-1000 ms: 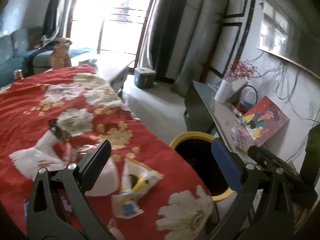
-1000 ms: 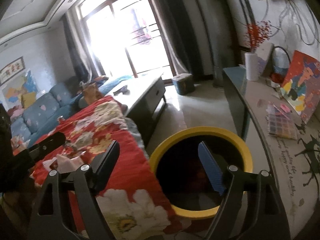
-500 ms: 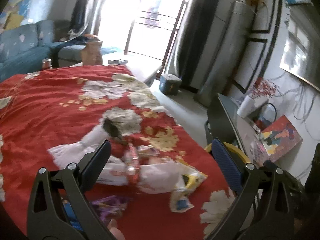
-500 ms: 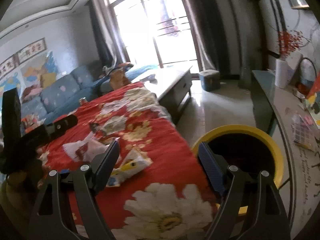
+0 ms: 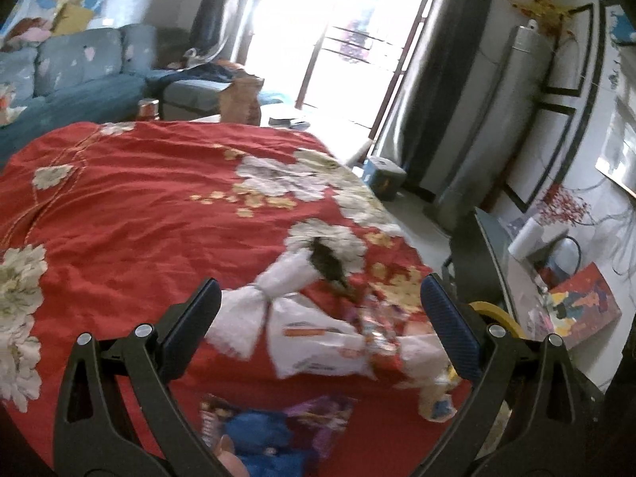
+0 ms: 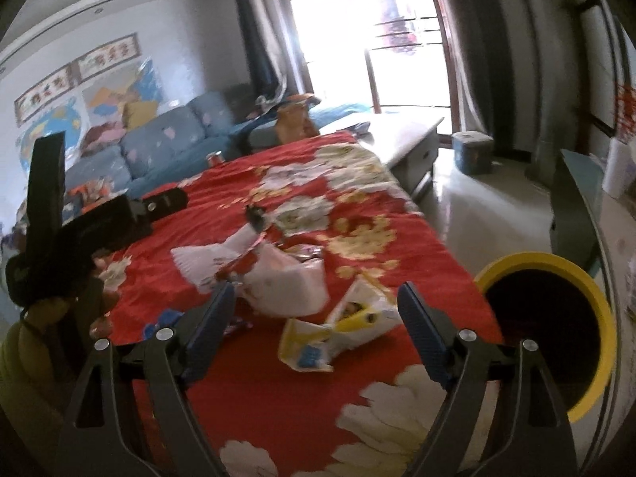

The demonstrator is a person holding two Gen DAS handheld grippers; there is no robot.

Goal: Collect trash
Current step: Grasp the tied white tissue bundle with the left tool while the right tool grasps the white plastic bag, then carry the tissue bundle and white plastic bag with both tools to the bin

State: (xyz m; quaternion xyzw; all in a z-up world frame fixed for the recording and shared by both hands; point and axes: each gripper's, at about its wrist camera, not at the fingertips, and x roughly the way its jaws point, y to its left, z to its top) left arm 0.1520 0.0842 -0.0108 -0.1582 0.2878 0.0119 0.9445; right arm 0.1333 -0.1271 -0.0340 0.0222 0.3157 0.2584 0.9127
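left hand-held gripper agape over white wrapper; right hand-held gripper opening, empty, above yellow packet; yellow-rimmed bin off right of it, beyond red floral cloth

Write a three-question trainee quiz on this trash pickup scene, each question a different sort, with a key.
1. True or false: the right gripper has already clamped the yellow and white wrapper.
2. Multiple choice: where is the yellow-rimmed bin in the right wrist view? A) on the red cloth; B) on the floor off the cloth's right edge; C) on the blue sofa.
3. Fill in: near the left gripper, a purple and blue ____ lies in front of the white wrapper.

Key
1. False: its jaws are opening, and nothing is between them.
2. B
3. wrapper
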